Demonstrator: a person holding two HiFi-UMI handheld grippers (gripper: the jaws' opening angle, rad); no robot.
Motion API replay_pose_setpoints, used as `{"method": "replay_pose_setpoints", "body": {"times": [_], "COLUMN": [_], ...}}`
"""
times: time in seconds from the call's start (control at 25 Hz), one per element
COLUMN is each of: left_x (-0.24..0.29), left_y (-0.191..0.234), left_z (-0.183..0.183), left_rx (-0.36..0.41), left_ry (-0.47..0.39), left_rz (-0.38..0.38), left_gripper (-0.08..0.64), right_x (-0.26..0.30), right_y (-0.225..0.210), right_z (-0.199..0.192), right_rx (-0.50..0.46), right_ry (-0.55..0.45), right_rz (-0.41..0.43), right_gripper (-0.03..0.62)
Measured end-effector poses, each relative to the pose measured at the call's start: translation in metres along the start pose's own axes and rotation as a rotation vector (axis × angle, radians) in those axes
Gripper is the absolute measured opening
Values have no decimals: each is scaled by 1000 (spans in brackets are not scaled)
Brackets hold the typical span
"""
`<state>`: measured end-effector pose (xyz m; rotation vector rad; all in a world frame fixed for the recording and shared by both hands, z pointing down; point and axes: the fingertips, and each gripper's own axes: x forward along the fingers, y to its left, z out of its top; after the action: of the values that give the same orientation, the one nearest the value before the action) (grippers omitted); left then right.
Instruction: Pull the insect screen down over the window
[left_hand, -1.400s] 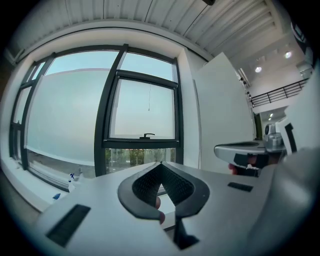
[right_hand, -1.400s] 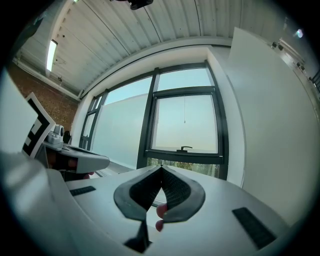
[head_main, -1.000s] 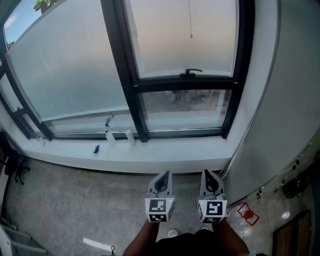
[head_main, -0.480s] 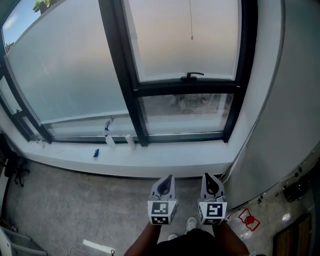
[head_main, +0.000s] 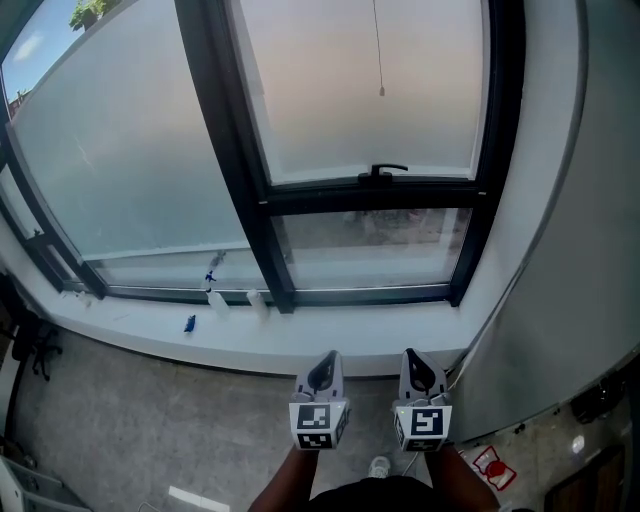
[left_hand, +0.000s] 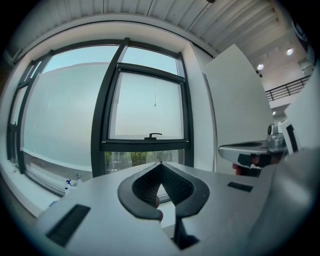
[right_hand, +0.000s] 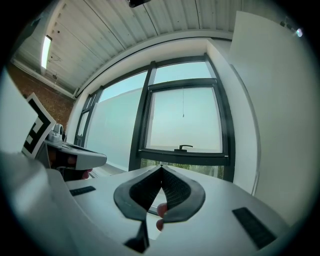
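Left gripper and right gripper, fingers pinched together empty, face window handle, cord, sill bottles.

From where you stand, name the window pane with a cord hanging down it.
The upper right pane, above the black handle; the wide left pane and lower pane have none.

The slim metal window frame is black, around frosted glass panes that shade from pale peach to grey-blue. The flat window sill is white, and a small object on it is blue. The concrete floor is mottled grey. The left gripper and right gripper are light grey, their cubes white with black square markers, their cross-hatched pads black.
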<state>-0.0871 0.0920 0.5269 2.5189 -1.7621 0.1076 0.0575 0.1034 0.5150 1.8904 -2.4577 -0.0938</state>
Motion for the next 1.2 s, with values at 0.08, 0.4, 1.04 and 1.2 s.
{"method": "replay_pose_setpoints", "body": {"times": [0.08, 0.4, 1.04, 1.2], "left_x": [14, 60, 104, 123], "left_y": [0, -6, 3, 10], "left_z": [5, 4, -16, -18], "left_rx": [8, 16, -17, -13], "left_ry": [-3, 24, 76, 72], "left_rz": [12, 30, 45, 25], "left_gripper": [0, 0, 0, 0], "right_x": [13, 53, 93, 113], "right_y": [-10, -39, -61, -63], "right_z": [1, -4, -15, -16], "right_rx": [13, -14, 20, 10], "right_ry": [0, 9, 39, 41], "right_rz": [0, 49, 46, 40], "right_gripper": [2, 2, 2, 2]}}
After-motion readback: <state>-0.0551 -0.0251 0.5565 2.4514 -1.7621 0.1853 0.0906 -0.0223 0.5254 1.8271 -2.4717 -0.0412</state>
